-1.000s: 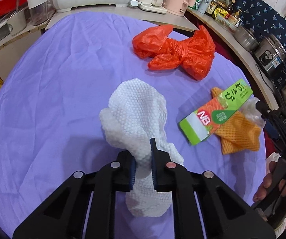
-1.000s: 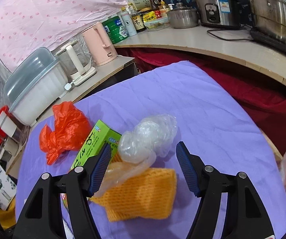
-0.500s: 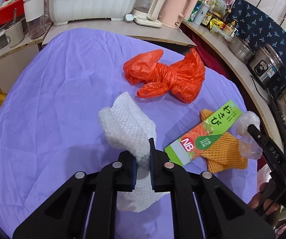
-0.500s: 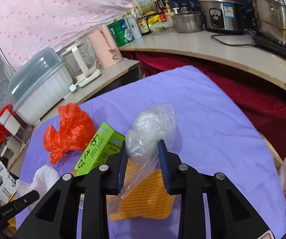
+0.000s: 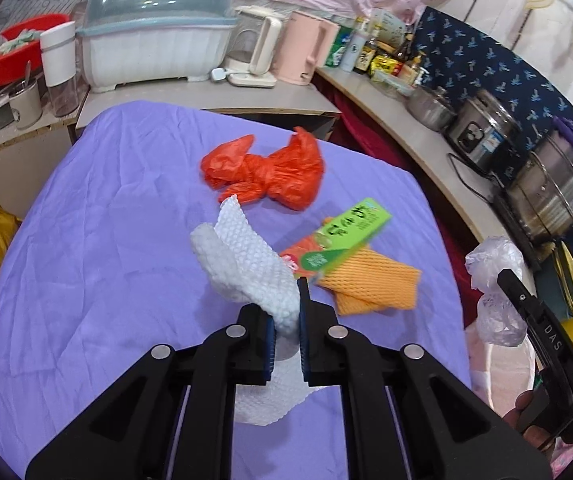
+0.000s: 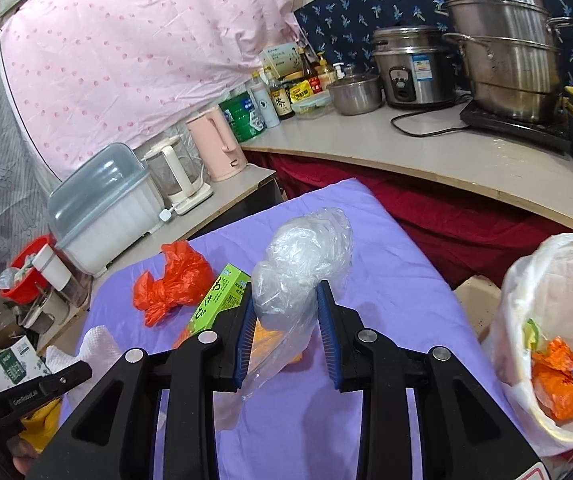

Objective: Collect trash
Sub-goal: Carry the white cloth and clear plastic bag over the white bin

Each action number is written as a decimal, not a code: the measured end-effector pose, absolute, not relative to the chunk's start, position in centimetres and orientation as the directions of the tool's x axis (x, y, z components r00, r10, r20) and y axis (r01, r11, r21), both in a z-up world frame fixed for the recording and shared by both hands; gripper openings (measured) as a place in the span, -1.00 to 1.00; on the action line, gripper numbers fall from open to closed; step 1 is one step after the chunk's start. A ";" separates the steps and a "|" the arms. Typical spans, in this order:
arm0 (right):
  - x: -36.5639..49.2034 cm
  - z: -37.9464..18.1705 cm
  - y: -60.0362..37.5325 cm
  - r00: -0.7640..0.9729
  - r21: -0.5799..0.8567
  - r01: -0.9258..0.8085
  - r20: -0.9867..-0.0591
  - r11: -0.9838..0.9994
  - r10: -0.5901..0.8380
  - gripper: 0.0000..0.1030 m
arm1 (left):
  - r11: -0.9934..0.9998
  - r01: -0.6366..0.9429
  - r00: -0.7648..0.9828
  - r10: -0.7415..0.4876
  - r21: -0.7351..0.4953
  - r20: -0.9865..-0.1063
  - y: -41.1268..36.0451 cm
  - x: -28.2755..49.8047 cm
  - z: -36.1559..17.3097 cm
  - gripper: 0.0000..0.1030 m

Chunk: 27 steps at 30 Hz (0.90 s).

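My left gripper [image 5: 286, 328] is shut on a white foam net sleeve [image 5: 246, 264], held clear above the purple tablecloth [image 5: 106, 240]. My right gripper [image 6: 288, 328] is shut on a crumpled clear plastic bag [image 6: 298, 264], also lifted off the cloth; this bag [image 5: 494, 292] shows at the right of the left wrist view. On the cloth lie an orange-red plastic bag [image 5: 270, 172], a green and orange carton [image 5: 342, 236] and an orange foam net [image 5: 370, 284] under the carton. A bin lined with a white bag [image 6: 554, 320] stands at the table's right, holding orange scraps.
Behind the table stand a white dish box with a grey lid [image 5: 154, 40], a glass kettle [image 5: 254, 52], a pink kettle [image 5: 306, 52] and bottles. A curved counter [image 6: 426, 152] carries a rice cooker [image 6: 410, 68] and steel pots. A red basin [image 5: 14, 48] sits far left.
Both grippers have risen. The white foam sleeve came up off the cloth in the left gripper. The right jaws closed on the clear bag and lifted it toward the lined bin.
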State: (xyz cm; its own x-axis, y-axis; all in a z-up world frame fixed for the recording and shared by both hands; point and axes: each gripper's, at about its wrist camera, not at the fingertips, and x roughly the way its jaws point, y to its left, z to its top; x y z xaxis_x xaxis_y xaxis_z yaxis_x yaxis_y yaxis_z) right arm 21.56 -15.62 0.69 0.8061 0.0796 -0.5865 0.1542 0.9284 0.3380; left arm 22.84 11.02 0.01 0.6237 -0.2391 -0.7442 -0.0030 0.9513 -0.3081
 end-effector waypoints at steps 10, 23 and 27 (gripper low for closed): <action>13.9 2.5 -18.8 0.831 0.366 0.186 -0.554 0.912 0.053 -0.45 | 0.952 0.136 0.624 -0.298 -0.276 -0.723 4.9 17.5 2.4 -0.83; 6.8 1.9 -24.8 0.830 0.377 0.287 -0.556 0.881 -0.032 -0.45 | 0.924 0.306 0.583 -0.373 -0.230 -0.722 -3.6 13.0 3.2 -0.83; 5.1 1.3 -26.9 0.825 0.385 0.327 -0.562 0.863 -0.061 -0.45 | 0.910 0.353 0.566 -0.392 -0.216 -0.725 -6.3 12.3 3.2 -0.83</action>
